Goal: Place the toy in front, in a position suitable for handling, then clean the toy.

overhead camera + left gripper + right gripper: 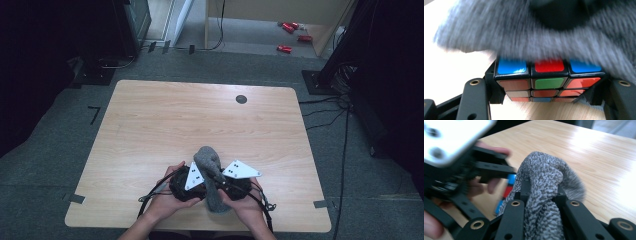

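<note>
Hands meet at the near edge of a pale wooden table (150,125), about six o'clock in the high view, each working a two-jaw gripper around a puzzle cube and a grey knitted sock. In the left gripper view, the left gripper (549,93) has its black jaws clamped on either side of the Rubik's cube (547,83), which shows blue, red, green and orange stickers and sits low over the tabletop. The grey sock (524,32) drapes over the cube's far side at twelve o'clock, its fuzzy edge touching the top row. In the right gripper view, the right gripper (541,201) has its jaws closed on a bunched fold of the sock (544,185), with the cube's coloured edge (507,191) just beside the fabric at nine o'clock. From above, the sock (209,167) stands up between the two grippers. The judgement here is risk: the sock's mouth could snag on a cube corner and bunch rather than slide over, or a hard pull could twist the cube out of the left jaws, since they press only on smooth sticker faces.
</note>
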### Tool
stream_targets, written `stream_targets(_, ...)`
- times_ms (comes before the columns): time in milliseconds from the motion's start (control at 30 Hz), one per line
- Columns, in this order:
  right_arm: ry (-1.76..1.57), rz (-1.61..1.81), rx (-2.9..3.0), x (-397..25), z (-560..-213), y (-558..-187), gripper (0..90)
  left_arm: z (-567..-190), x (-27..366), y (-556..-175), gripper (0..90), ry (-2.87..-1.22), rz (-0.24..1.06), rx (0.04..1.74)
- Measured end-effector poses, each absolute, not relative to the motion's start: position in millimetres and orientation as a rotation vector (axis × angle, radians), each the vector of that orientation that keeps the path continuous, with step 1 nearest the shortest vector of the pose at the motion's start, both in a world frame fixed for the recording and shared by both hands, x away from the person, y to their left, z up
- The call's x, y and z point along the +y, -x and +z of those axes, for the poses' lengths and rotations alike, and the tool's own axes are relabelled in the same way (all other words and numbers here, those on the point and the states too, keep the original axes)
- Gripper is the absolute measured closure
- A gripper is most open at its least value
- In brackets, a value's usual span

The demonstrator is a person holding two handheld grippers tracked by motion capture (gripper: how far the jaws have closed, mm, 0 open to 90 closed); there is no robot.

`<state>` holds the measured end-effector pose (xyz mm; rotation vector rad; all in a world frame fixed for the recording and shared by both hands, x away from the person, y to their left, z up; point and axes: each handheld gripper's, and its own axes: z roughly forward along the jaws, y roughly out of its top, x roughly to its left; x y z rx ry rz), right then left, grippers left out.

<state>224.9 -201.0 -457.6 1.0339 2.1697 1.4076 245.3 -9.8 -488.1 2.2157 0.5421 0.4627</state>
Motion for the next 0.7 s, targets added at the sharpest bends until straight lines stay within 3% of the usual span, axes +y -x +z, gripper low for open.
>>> stream_targets(300,-0.959,1.359,2.168,-190,-452,-215,78.0,-485,-11,-239,34.6,-2.201,0.482,0.524)
stream_targets(533,-1.018,1.383,2.128,-209,-453,-220,79.0,-483,-2,-247,34.6,-2.164,0.442,0.584)
stream_targets(700,-0.911,1.403,2.144,-189,-453,-210,79.5,-483,-8,-240,34.6,-2.168,0.45,0.543)
